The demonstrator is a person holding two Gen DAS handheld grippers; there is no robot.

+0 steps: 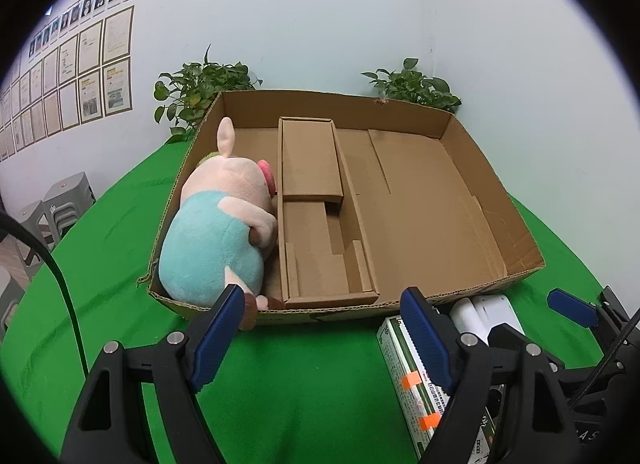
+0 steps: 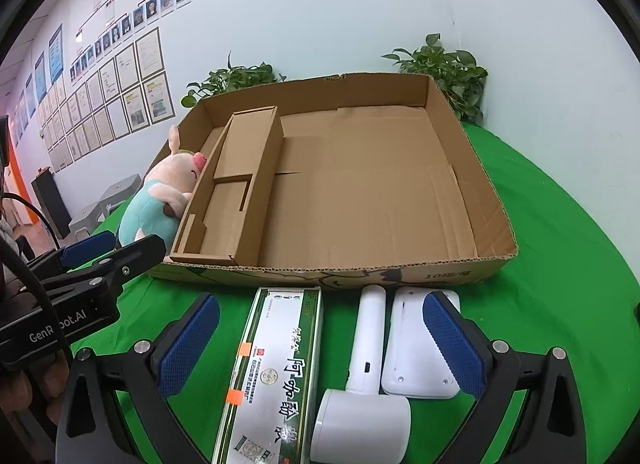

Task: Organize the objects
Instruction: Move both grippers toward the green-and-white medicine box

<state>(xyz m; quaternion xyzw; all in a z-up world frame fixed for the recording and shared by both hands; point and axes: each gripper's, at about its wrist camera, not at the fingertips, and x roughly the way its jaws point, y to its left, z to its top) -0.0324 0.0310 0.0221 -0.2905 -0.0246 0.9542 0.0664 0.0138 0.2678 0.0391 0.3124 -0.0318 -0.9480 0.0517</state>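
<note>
— Grippers first: how do they sit?

— Both hover low over the green tablecloth [image 2: 560,224], in front of the cardboard tray's near wall. The left gripper [image 1: 324,336] has its blue-padded fingers spread wide with only cloth between them. The right gripper [image 2: 320,344] is also spread wide, its fingers straddling a green-and-silver carton [image 2: 268,376] and a white hair dryer [image 2: 366,376] without touching either. The right finger overlaps a white flat device [image 2: 412,348] in the right wrist view; whether it touches cannot be told.

— And the tray itself?

— The cardboard tray [image 1: 496,184] is shallow and open-topped. A plush pig [image 1: 216,232] in a light blue outfit lies along its left compartment, head toward the far wall, feet hanging over the near rim. Beside it stands a narrow cardboard insert [image 1: 320,216], with a flat folded piece covering its far half. The wide right section holds only its bare cardboard floor.

— Where are the loose items?

— All three lie on the cloth just outside the tray's near wall, side by side: carton on the left, hair dryer in the middle with its handle pointing at the tray, flat device on the right, touching or nearly touching the dryer.

— Edges, room?

— Green cloth runs open to the tray's right. Two potted plants [image 2: 444,64] stand behind the far wall against the pale wall. Grey stools [image 1: 60,200] sit off the table's left edge.
</note>
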